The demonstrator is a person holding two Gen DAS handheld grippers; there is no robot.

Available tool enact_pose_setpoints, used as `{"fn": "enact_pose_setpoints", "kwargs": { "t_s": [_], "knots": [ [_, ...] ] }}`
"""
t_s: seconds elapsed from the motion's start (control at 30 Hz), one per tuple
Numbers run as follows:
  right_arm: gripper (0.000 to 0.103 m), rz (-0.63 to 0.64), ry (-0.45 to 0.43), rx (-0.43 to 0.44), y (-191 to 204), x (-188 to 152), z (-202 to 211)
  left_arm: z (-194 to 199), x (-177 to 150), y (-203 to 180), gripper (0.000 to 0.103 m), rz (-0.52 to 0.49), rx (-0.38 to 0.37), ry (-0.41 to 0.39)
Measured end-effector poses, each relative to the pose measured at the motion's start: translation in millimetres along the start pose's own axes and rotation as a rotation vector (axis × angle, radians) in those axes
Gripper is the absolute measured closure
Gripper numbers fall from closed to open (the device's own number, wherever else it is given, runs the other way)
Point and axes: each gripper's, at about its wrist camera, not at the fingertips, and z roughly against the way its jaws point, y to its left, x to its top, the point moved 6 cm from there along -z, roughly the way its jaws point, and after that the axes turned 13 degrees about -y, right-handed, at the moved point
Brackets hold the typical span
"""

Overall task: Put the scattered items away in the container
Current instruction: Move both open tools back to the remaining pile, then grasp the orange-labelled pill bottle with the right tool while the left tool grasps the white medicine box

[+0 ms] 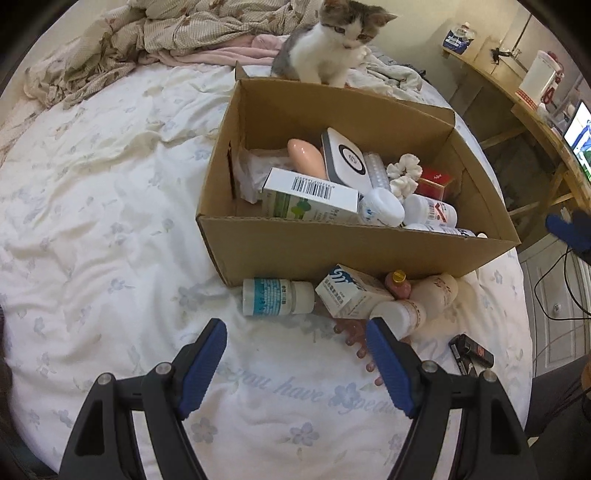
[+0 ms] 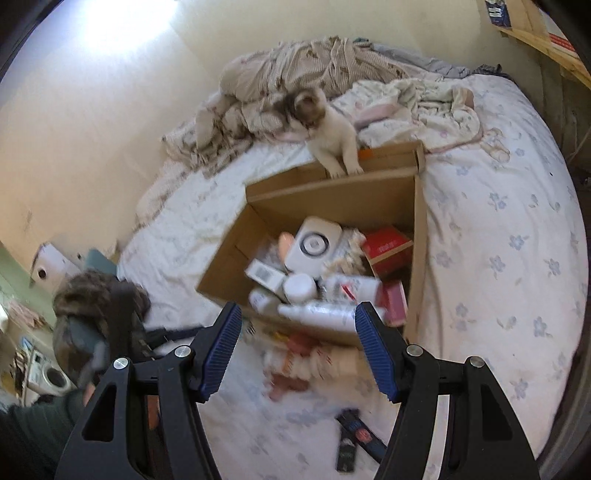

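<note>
An open cardboard box (image 1: pixel 332 247) stands on the bed and holds several bottles, cartons and a white device. It also shows in the right wrist view (image 2: pixel 419 236). Against its near wall lie a white bottle with a teal label (image 1: pixel 275 297), a blue-white carton (image 1: pixel 352 291), a small gold-capped bottle (image 1: pixel 398 284), cream bottles (image 1: pixel 436 293), a pink comb (image 1: pixel 356 338) and a black packet (image 1: pixel 471 352). My left gripper (image 1: pixel 297 334) is open and empty just short of the teal bottle. My right gripper (image 2: pixel 297 321) is open and empty above the box's near edge.
A kitten (image 1: pixel 327 46) stands at the box's far flap, also seen in the right wrist view (image 2: pixel 332 136). Crumpled bedding (image 1: pixel 155 33) lies at the head of the bed. A wooden desk (image 1: pixel 532 107) stands to the right. The white floral sheet (image 1: pixel 92 184) stretches left.
</note>
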Motion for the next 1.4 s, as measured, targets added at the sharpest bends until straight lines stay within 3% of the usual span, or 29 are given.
{"fn": "enact_pose_setpoints", "kwargs": {
  "t_s": [0.3, 0.57, 0.73, 0.8, 0.97, 1.13, 1.27, 1.4],
  "knots": [
    [0.034, 0.069, 0.137, -0.018, 11.4, -36.9, -32.2, 2.5, 6.2, 27.5, 0.025, 0.127, 0.018, -0.007],
    [0.035, 0.376, 0.301, -0.048, 51.3, -84.8, -87.5, 0.7, 4.2, 39.8, 0.025, 0.196, 0.018, 0.009],
    [0.044, 0.485, 0.378, -0.076, 58.1, -111.0, -120.6, -3.4, 1.3, 42.8, 0.025, 0.179, 0.036, 0.024],
    [0.049, 0.531, 0.371, -0.11, 54.4, -113.7, -127.0, -5.9, -0.9, 44.4, 0.025, 0.187, 0.034, 0.038],
    [0.051, 0.538, 0.364, -0.089, 51.0, -112.5, -124.4, -15.1, -9.2, 43.6, 0.025, 0.205, 0.01, 0.092],
    [0.051, 0.423, 0.306, -0.03, 50.7, -88.0, -94.4, -17.2, -11.7, 37.0, 0.025, 0.189, -0.014, 0.101],
    [0.051, 0.289, 0.2, 0.004, 38.3, -54.3, -56.8, -13.9, -9.9, 24.6, 0.025, 0.223, -0.12, 0.097],
    [0.051, 0.149, 0.08, -0.009, 15.7, -18.4, -28.3, -19.6, -9.4, 11.3, 0.025, 0.353, -0.274, 0.134]
  ]
}}
